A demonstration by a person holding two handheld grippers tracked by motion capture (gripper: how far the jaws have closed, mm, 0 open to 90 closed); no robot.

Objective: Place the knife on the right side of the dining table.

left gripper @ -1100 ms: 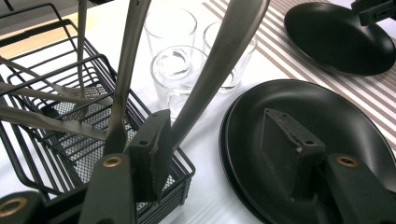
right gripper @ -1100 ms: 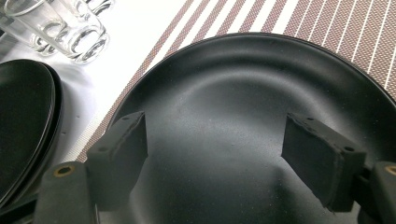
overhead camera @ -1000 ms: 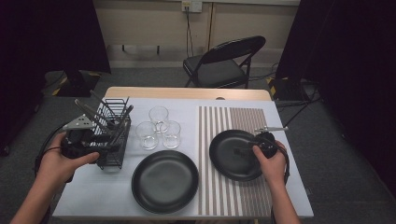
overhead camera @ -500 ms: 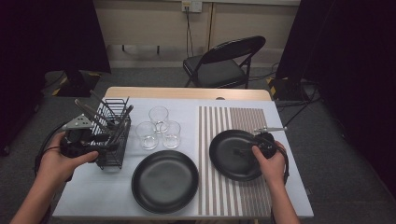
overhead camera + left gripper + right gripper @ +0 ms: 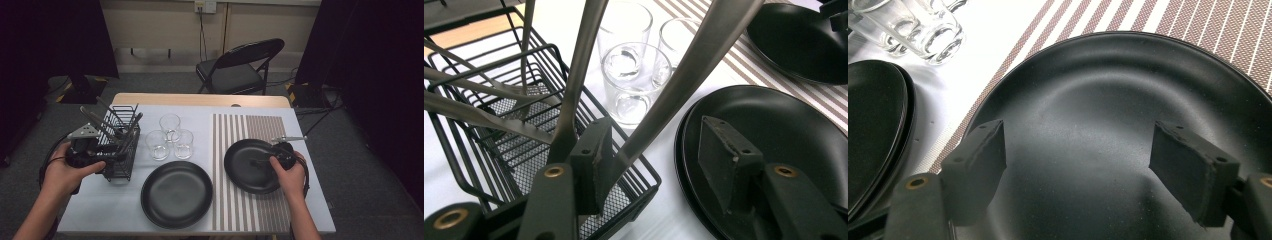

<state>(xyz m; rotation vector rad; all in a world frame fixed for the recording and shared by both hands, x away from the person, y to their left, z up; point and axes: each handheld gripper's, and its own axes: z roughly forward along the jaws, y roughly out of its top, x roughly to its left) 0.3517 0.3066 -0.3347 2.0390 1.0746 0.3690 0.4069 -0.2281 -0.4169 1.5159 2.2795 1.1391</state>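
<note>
A black wire cutlery basket [image 5: 120, 155] [image 5: 484, 125] stands at the table's left with several metal utensils in it. My left gripper [image 5: 111, 150] [image 5: 655, 144] reaches into it. Its jaws have just been closing around one slanted utensil handle [image 5: 689, 65]; the handle lies against the left pad [image 5: 591, 150], and the right pad stands apart from it. My right gripper [image 5: 260, 161] [image 5: 1080, 157] hangs open low over a black plate [image 5: 242, 177] [image 5: 1108, 95] on the striped mat [image 5: 250, 127], nothing between its pads.
Three clear glasses [image 5: 170, 139] [image 5: 631, 75] stand behind a stack of two black plates [image 5: 176, 192] [image 5: 774, 125] at the front middle. One metal utensil [image 5: 289, 139] lies on the mat beyond the right plate. A folding chair [image 5: 240, 65] stands behind the table.
Hardly anything differs. The left hand stays at the basket with only a slight shift, and the right hand has kept still over its plate.
</note>
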